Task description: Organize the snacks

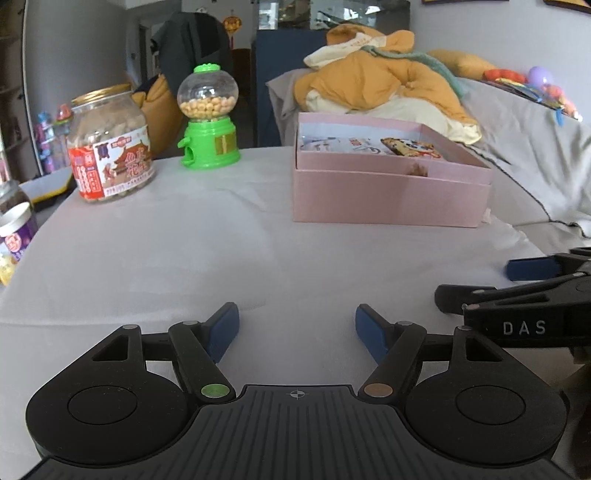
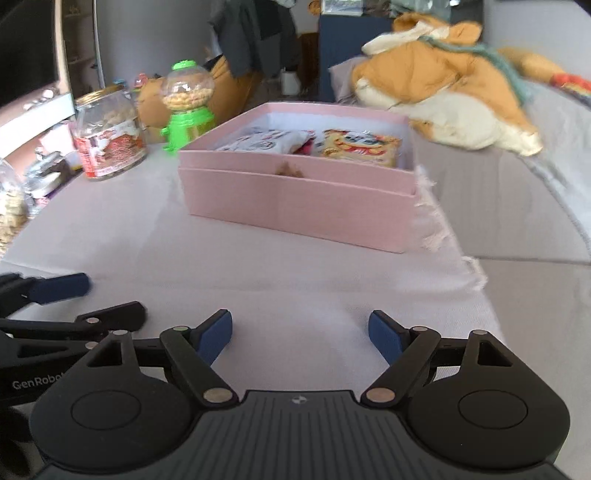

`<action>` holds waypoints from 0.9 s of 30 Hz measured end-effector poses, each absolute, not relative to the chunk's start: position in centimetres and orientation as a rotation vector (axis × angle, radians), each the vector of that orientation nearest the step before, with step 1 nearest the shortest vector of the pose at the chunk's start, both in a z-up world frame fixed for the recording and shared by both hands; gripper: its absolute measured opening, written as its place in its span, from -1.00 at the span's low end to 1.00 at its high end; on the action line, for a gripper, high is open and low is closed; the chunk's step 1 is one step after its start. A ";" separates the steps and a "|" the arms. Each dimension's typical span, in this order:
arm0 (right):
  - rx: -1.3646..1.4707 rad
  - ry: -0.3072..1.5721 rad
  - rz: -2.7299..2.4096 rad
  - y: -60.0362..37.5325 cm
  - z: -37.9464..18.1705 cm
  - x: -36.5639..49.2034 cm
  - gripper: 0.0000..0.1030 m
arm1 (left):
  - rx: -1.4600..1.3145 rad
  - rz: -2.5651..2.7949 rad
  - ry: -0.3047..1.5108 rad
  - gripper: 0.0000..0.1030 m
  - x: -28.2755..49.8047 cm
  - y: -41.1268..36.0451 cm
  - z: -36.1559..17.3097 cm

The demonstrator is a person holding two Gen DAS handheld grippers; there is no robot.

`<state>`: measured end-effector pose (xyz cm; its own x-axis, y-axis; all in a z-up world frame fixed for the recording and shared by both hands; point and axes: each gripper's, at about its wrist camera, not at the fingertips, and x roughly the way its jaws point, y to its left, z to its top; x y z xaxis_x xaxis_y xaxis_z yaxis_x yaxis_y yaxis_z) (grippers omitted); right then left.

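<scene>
Open pink cardboard box (image 2: 295, 199) holding flat snack packets (image 2: 360, 147) lies ahead, long axis across the view, nearer the right gripper (image 2: 300, 338). Right gripper and left gripper (image 1: 297, 338) both gape wide, empty, over white tablecloth (image 1: 184, 240).

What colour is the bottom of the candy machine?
Bright green, like its cap. The candy machine shows best in the left wrist view.

Pale grey walls (image 1: 92, 33). White cloth (image 1: 184, 240) covers the table, frayed fringe along its right edge. Grey sofa (image 1: 535, 155) just beyond the right edge, orange-and-cream plush toy (image 1: 388, 81) heaped on it. Dark jacket (image 1: 192, 40) hangs past the far edge; blue cabinet (image 1: 284, 55) beside it. Soft daylight.
</scene>
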<state>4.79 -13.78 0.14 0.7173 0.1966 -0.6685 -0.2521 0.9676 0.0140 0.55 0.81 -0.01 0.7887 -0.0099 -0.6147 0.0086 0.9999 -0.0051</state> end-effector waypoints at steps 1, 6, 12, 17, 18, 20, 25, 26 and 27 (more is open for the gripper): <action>-0.082 0.730 0.233 -13.7 0.1 4.7 0.74 | -0.005 -0.003 0.662 0.47 0.7 0.8 0.0; -0.042 0.748 0.185 -14.4 -0.2 4.6 0.94 | 0.005 0.011 0.661 0.48 0.8 0.5 0.0; -0.043 0.692 0.151 -14.5 -0.8 3.9 1.00 | 0.007 0.022 0.659 0.48 0.6 0.4 0.0; -0.029 0.692 0.155 -14.7 -0.8 4.1 1.00 | -0.003 0.026 0.656 0.46 0.4 0.6 0.0; -0.030 0.693 0.154 -14.7 -0.8 4.1 1.00 | -0.006 0.025 0.656 0.46 0.5 0.6 0.0; -0.031 0.693 0.154 -14.7 -0.8 4.0 1.00 | -0.005 0.025 0.656 0.46 0.5 0.7 0.0; -0.032 0.693 0.154 -14.7 -0.8 4.0 1.00 | -0.005 0.025 0.656 0.46 0.5 0.6 0.0; -0.031 0.692 0.154 -14.7 -0.8 4.0 1.00 | -0.003 0.025 0.657 0.46 0.5 0.6 0.0; -0.031 0.692 0.154 -14.7 -0.8 4.0 1.00 | 0.001 0.026 0.657 0.47 0.5 0.6 0.0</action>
<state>4.04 -14.69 -0.79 0.7588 0.1311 -0.6380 -0.1515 0.9882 0.0229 0.50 0.59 -0.03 0.7915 0.0244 -0.6107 -0.0239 0.9997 0.0090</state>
